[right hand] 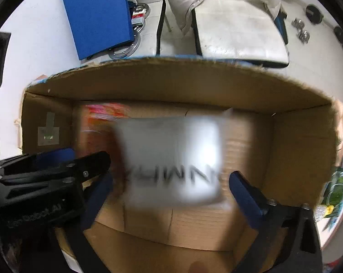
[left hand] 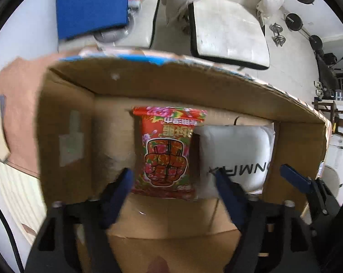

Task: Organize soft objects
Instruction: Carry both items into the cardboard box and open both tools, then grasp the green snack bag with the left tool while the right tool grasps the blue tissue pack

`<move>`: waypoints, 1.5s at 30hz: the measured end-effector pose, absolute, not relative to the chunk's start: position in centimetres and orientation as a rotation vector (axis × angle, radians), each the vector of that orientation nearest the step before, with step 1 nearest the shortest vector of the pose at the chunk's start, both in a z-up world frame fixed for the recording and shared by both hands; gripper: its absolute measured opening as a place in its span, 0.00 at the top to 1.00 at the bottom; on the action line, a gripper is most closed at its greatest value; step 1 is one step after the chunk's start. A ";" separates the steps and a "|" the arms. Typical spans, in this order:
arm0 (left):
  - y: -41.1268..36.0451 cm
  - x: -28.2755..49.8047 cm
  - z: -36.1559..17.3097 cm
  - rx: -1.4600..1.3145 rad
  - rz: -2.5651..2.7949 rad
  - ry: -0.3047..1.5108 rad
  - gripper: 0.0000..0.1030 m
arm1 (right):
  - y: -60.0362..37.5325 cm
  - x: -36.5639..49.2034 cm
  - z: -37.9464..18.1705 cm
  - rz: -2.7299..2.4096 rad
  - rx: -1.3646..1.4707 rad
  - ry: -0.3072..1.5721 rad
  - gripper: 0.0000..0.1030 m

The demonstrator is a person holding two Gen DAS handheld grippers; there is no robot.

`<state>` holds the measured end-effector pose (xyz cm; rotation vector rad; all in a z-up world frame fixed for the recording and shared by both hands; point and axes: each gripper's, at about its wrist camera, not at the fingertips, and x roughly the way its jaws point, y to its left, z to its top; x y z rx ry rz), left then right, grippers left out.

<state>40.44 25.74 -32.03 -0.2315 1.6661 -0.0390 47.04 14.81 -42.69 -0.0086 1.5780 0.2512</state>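
An open cardboard box (left hand: 64, 118) holds a red flowered packet (left hand: 166, 152) and, to its right, a white soft pack with black letters (left hand: 237, 157). My left gripper (left hand: 173, 182) is open inside the box, its blue fingers on each side of the red packet's near end, not gripping it. In the right wrist view the white pack (right hand: 171, 159) is blurred between the fingers of my open right gripper (right hand: 169, 184), apart from both. The red packet (right hand: 101, 113) shows behind it at the left. The left gripper's black body (right hand: 46, 175) sits at the left.
A blue box (right hand: 98, 16) lies on the white table beyond the cardboard box (right hand: 301, 150). White chairs (right hand: 237, 31) with a white jacket stand behind. A green packet (right hand: 335, 186) lies right of the box. Dumbbells (left hand: 278, 34) lie on the floor.
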 end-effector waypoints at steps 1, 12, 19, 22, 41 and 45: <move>25.8 40.2 -31.5 -0.214 -0.029 1.642 0.11 | 14.9 46.8 -42.4 0.251 -0.014 1.578 0.00; 26.1 35.0 -26.5 -0.163 0.063 1.494 0.03 | 13.0 41.1 -39.5 0.219 -0.054 1.581 0.00; 22.5 32.2 -21.7 -0.114 0.070 1.405 0.02 | 9.9 37.8 -35.0 0.267 0.009 1.492 0.00; 18.7 31.2 -18.2 -0.079 0.032 1.351 0.02 | 5.4 36.5 -31.8 0.285 0.083 1.432 0.00; -15.4 35.9 -33.5 -0.132 -0.334 1.741 0.10 | -35.9 35.4 -34.6 -0.145 0.227 1.498 0.06; -17.7 36.4 -37.9 -0.162 -0.338 1.825 0.10 | -38.0 36.1 -37.4 -0.111 0.274 1.541 0.07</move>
